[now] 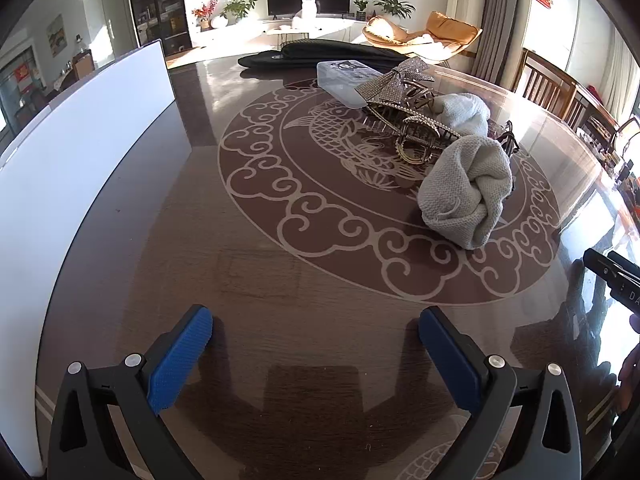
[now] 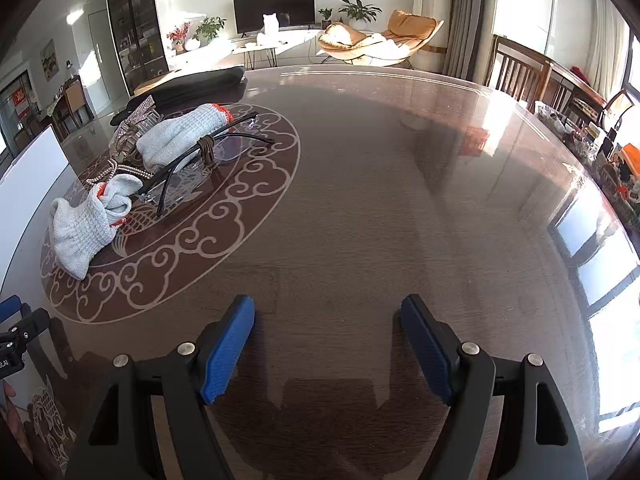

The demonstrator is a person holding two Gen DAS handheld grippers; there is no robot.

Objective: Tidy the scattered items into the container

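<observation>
Gloves first: the near knitted glove (image 1: 466,192) is balled up, soft and light, with no slip risk on my ribbed pads. I'd pinch the fat middle of the bundle; it'll squash, so I need a deep bite. The second glove (image 2: 182,136) lies behind it, with the black-framed glasses (image 2: 200,168) draped against it. Those are fragile, thin temples and a clear lens, so I'd take them by a temple arm near the hinge, never across the lens. Gold hair claws (image 1: 416,136) and a sparkly bow clip (image 1: 400,76) look stiff, light and snaggy; grab the spine of each. I judge the pearl strand (image 2: 120,170) slippery and liable to trail.

Positions: from my left gripper (image 1: 316,344) the pile sits ahead and to the right, well apart, with the near glove closest. From my right gripper (image 2: 328,340) it sits ahead and to the left, also well apart. A clear plastic box (image 1: 340,80) lies beyond the pile, probably the container; a white board (image 1: 80,152) stands along my left side.

Both grippers hover over bare tabletop (image 2: 360,220), jaws spread wide, nothing between them. Right is at full spread.
</observation>
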